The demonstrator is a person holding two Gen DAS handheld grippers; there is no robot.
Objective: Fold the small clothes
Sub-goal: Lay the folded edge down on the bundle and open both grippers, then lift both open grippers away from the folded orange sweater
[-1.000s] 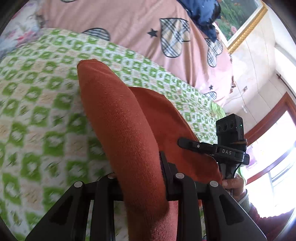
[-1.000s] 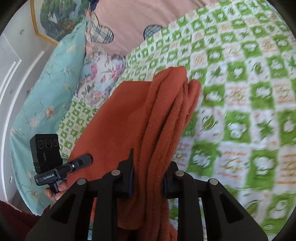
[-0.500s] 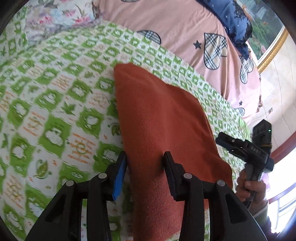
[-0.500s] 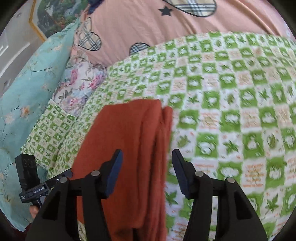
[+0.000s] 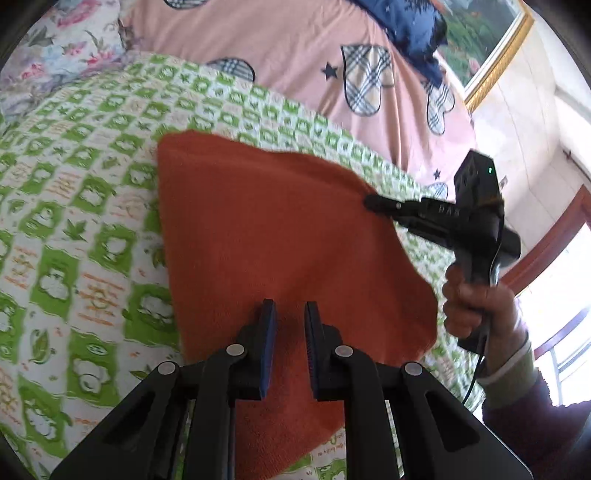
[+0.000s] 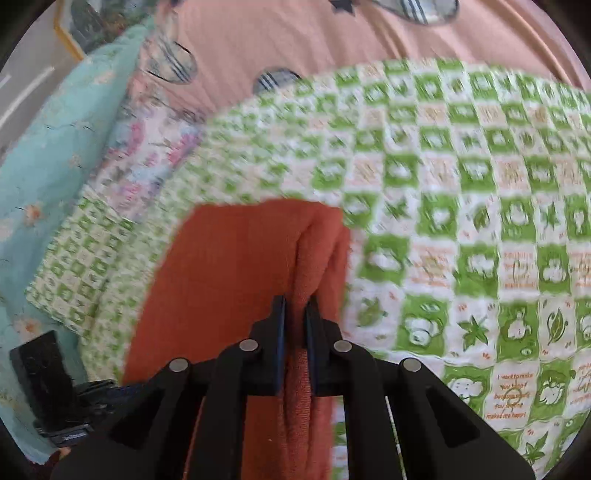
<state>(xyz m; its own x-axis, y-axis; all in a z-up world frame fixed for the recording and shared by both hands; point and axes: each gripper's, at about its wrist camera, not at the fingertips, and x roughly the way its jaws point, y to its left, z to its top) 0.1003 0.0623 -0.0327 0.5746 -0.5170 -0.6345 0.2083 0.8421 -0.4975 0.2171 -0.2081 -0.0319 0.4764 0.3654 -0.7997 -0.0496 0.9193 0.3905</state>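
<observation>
Open green quilt (image 6: 461, 221) right, pillows (image 5: 332, 55) (piled) behind

Bright daylight throughout, blown-out glare from the window (image 5: 565, 280) right of the left jaws, soft faint shadows, heavy fisheye bending and dark vignette at every edge, motion blur smearing the green checked bedspread (image 6: 461, 206) beyond the right jaws

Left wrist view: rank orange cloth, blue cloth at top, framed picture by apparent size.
1. orange cloth, by far the largest.
2-3. blue cloth and framed picture look alike; both are cut off by the frame edge, so unranked.
</observation>
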